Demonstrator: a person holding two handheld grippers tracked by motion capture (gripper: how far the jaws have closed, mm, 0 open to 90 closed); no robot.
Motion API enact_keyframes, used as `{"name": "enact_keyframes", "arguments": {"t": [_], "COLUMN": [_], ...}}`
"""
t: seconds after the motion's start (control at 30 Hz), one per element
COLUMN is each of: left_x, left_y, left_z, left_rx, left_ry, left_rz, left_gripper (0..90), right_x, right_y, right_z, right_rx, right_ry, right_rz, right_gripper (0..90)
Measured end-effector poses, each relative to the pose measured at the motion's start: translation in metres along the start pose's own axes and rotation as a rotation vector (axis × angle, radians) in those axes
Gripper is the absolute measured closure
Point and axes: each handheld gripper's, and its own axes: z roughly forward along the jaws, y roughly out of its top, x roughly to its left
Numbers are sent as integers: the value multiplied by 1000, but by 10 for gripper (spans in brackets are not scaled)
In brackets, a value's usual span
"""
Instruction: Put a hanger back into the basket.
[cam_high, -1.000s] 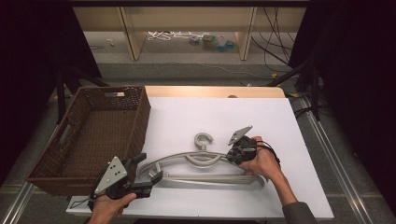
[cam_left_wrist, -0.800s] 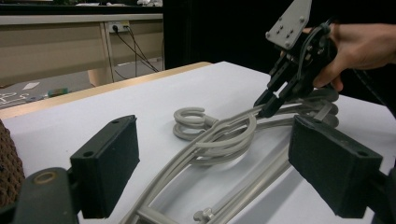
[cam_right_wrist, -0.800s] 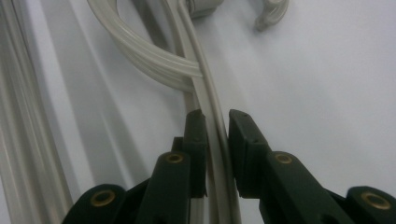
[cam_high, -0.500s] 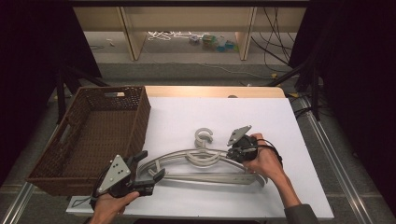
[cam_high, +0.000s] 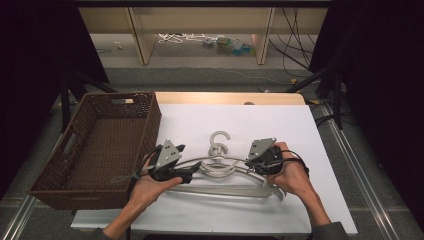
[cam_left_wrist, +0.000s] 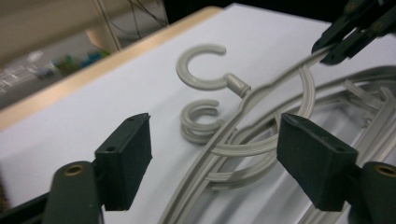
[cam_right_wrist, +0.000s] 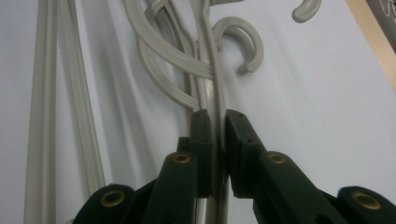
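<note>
Now left gripper (cam_high: 192, 171) nearer hanger (cam_high: 222, 167), jaws apart

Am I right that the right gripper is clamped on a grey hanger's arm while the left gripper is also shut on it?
Not quite: the left gripper is open, its jaws wide apart around the grey hanger, as the left gripper view shows. The right gripper is indeed clamped on its arm.

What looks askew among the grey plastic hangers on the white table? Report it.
The grey plastic hangers lie tangled, hooks and arms crossing. The right gripper clamps one arm, lifting it above the pile; the left gripper stands open.
</note>
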Motion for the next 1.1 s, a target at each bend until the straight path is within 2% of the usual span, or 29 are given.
{"name": "enact_keyframes", "arguments": {"t": [0.03, 0.07, 0.2, 0.23, 0.27, 0.37, 0.47, 0.53, 0.57, 0.6, 0.73, 0.8, 0.83, 0.87, 0.93, 0.97, 1.0, 1.07, 1.1], "left_x": [2, 2, 4, 2, 3, 1, 1, 0, -1, -3, -4, -4, -3, -2, -3, -3, -3, -5, -5], "left_y": [2, 4, 5, 6, 7, 9, 12, 14, 14, 14, 14, 15, 15, 15, 15, 16, 16, 15, 14], "left_z": [4, 15, 27, 31, 33, 41, 44, 48, 49, 52, 58, 61, 63, 66, 67, 68, 68, 70, 71], "left_rx": [37, 54, 92, 83, 100, 137, 145, 158, 169, 194, 225, 226, 223, 232, 234, 235, 249, 257, 264], "left_ry": [-9, -14, -33, -38, -50, -86, -103, -116, -124, -145, -150, -162, -181, -199, -214, -215, -212, -219, -213], "left_rz": [10, 7, 26, 9, 34, 35, 34, 48, 48, 56, 57, 54, 84, 85, 88, 94, 123, 154, 166], "left_gripper": [266, 273, 283, 293, 320, 339, 370, 377, 382, 395, 451, 468, 500, 513, 561, 585, 608, 689, 689], "right_x": [0, 0, 1, 2, 2, 3, 3, 4, 5, 4, 5, 5, 5, 5, 5, 5, 5, 5, 5], "right_y": [0, 0, 1, 1, 1, 2, 4, 5, 6, 6, 6, 7, 7, 7, 7, 7, 7, 7, 7], "right_z": [0, -2, -5, -5, -6, -7, -9, -9, -10, -11, -11, -12, -12, -11, -11, -11, -11, -11, -11], "right_rx": [0, -6, -6, -12, -12, -6, -12, -9, -10, -12, -11, -14, -16, -17, -14, -14, -15, -19, -19], "right_ry": [0, -6, -1, -2, -4, 4, -4, -1, 3, -9, 0, -1, 2, -6, -1, -6, -7, -6, -6], "right_rz": [0, -13, -16, -30, -30, -26, -53, -53, -48, -64, -61, -61, -62, -79, -83, -82, -84, -88, -88], "right_gripper": [825, 825, 825, 825, 825, 825, 825, 825, 825, 825, 825, 825, 825, 825, 825, 825, 825, 825, 825]}}
